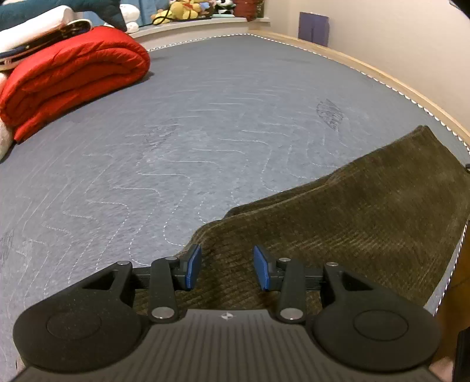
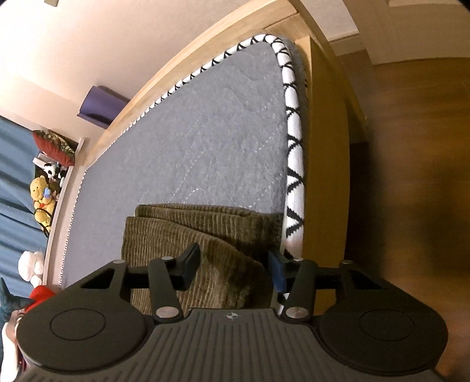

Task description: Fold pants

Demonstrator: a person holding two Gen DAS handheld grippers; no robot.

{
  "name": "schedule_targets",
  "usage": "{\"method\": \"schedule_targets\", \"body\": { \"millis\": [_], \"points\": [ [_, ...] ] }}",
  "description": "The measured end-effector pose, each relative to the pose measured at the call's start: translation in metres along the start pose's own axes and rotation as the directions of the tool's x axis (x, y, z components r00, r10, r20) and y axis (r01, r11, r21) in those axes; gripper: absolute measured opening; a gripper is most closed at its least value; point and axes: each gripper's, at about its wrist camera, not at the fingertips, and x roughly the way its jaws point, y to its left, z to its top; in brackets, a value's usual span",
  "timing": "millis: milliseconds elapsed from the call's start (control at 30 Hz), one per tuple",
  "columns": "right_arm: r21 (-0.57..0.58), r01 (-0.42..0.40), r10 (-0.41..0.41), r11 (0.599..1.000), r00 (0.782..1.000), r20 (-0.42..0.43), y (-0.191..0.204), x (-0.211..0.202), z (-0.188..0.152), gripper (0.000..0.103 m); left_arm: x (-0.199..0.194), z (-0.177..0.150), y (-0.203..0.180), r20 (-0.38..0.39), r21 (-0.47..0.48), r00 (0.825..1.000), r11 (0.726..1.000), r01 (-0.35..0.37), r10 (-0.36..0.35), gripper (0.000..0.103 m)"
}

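Note:
Olive-brown corduroy pants [image 1: 337, 223] lie folded in layers on the grey quilted mattress [image 1: 205, 132], near its front right edge. My left gripper [image 1: 227, 266] is open, its blue-padded fingers spread just above the near end of the pants, holding nothing. In the right wrist view the pants [image 2: 188, 232] show stacked folds beside the mattress edge trim [image 2: 293, 152]. My right gripper [image 2: 233, 269] is open, with the cloth rising between its fingers; the jaws stand apart and do not pinch it.
A folded red quilt [image 1: 73, 79] and white bedding lie at the far left of the mattress. Plush toys [image 1: 182, 11] sit on a ledge behind. A wooden bed frame [image 2: 326, 147] borders the mattress, with wood floor [image 2: 411, 147] beyond.

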Motion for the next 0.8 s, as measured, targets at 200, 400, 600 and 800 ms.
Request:
{"method": "schedule_targets", "body": {
  "millis": [200, 400, 600, 800],
  "points": [
    [-0.076, 0.066, -0.061, 0.995, 0.996, 0.062, 0.013, -0.005, -0.007, 0.021, -0.001, -0.001, -0.006, 0.004, 0.015, 1.0, 1.0, 0.0, 0.0, 0.044],
    [-0.121, 0.04, -0.022, 0.992, 0.989, 0.148, 0.043, -0.032, -0.014, 0.017, -0.013, -0.001, -0.003, 0.035, 0.012, 0.999, 1.0, 0.011, -0.012, 0.044],
    [-0.242, -0.106, 0.155, 0.965, 0.969, 0.193, 0.101, -0.075, -0.033, 0.016, -0.017, -0.005, 0.005, 0.036, 0.004, 0.999, 1.0, 0.003, -0.003, 0.045],
    [-0.558, -0.235, 0.361, 0.796, 0.924, 0.126, 0.188, -0.124, -0.106, 0.015, -0.026, -0.01, 0.017, 0.047, -0.017, 0.999, 1.0, -0.003, 0.004, 0.046]
  ]
}}
